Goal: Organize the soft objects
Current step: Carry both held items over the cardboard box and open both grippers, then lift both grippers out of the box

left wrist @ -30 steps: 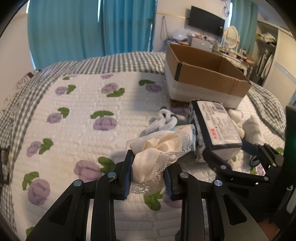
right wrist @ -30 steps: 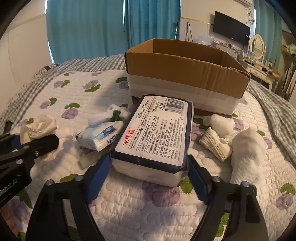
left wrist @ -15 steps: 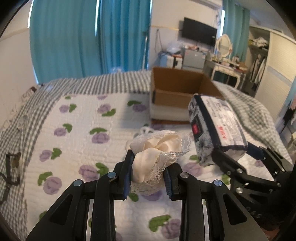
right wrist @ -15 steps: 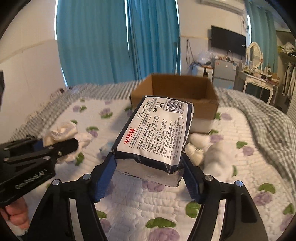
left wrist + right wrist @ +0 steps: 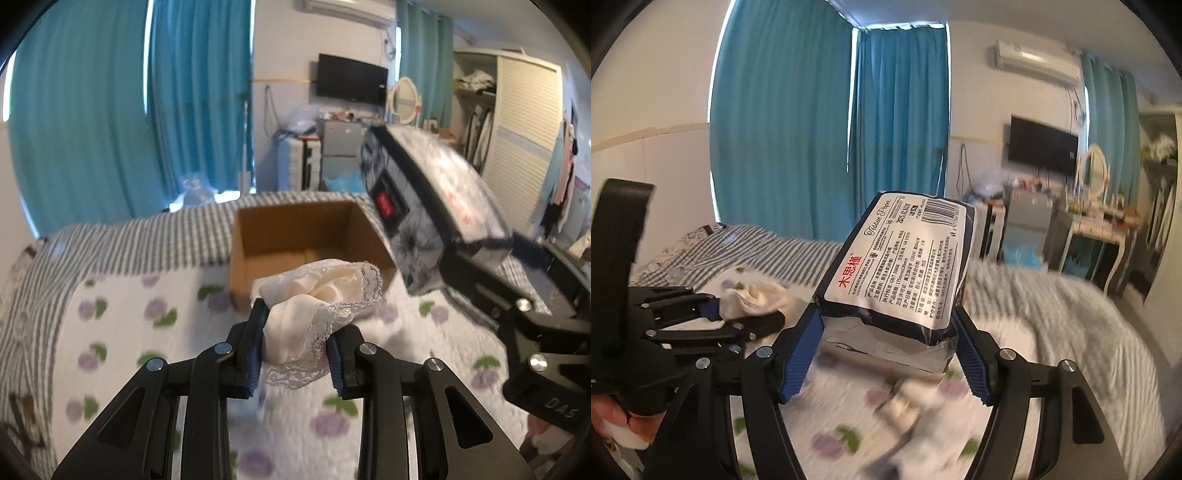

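My left gripper (image 5: 295,339) is shut on a cream lace-trimmed cloth (image 5: 317,299) and holds it well above the bed, in line with the open cardboard box (image 5: 295,236) beyond it. My right gripper (image 5: 886,350) is shut on a navy and white tissue pack (image 5: 901,262), also raised high. The pack (image 5: 432,195) and right gripper (image 5: 517,280) show at the right of the left wrist view, above the box's right side. The left gripper (image 5: 713,314) with the cloth (image 5: 753,297) shows at the left of the right wrist view.
The bed has a white quilt with purple flowers (image 5: 110,332) and a grey checked cover (image 5: 122,243). White soft items (image 5: 908,402) lie blurred on the quilt below the pack. Teal curtains, a TV, a dresser and a wardrobe stand behind the bed.
Both grippers have risen well above the bed with their loads and moved toward the box. The box now appears lower and its inside is visible.
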`<state>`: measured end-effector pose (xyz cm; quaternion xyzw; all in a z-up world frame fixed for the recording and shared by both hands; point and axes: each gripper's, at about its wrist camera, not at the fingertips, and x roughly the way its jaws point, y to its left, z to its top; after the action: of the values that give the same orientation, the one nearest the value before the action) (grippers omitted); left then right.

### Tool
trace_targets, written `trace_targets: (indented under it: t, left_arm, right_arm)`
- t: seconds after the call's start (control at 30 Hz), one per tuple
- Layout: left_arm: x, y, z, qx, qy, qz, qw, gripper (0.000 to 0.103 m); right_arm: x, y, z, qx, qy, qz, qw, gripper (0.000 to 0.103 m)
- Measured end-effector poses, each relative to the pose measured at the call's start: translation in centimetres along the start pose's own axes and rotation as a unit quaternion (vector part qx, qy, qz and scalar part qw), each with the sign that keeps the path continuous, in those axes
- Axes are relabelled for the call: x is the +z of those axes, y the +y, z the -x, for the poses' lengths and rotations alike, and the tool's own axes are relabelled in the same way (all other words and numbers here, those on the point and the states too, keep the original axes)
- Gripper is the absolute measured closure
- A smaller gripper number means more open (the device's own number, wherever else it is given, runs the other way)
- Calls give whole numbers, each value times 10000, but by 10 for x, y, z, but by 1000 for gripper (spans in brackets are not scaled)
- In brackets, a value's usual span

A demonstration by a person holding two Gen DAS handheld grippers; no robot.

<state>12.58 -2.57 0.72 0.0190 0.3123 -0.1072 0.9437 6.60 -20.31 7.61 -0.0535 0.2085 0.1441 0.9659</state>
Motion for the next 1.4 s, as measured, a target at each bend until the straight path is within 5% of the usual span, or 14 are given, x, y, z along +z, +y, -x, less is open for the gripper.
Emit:
trace_targets:
  t: [0.23,0.57,0.63,0.67,0.73,1.0,1.17,1.27,1.4]
  left_arm:
    - [46,9,-80,66,115,-10,9999,74]
    - [50,22,-177,88,522,134,9985,70]
    - [50,23,-184,110,583,149,9981,58]
    - [50,22,-184,168,548,152,9982,43]
    - [50,22,-178,320,379,177,9986,35]
    - [64,17,-127,386,128,16,9992,34]
    - [76,7,-53,299,-302,-4,9991,34]
    - [77,0,-7,204,-561,68,9982,20]
    - [68,-11,41,173,-716,52,9973,20]
  right_arm:
    - [31,-33,-77,88,77,74,9999,34]
    - [6,-66,-189,524,553,-124,9970,32]
    - [2,-73,-193,511,540,-190,9971,27]
    - [0,-75,-194,503,517,-224,9971,24]
    - [0,-80,-190,533,480,-342,9968,8]
    - [18,-73,-139,278,261,-271,9989,8]
    - [49,-65,-79,116,72,-128,9998,8]
    - [66,-58,-37,52,-29,8,10000,6]
    - [76,-50,11,2,-58,131,9999,2]
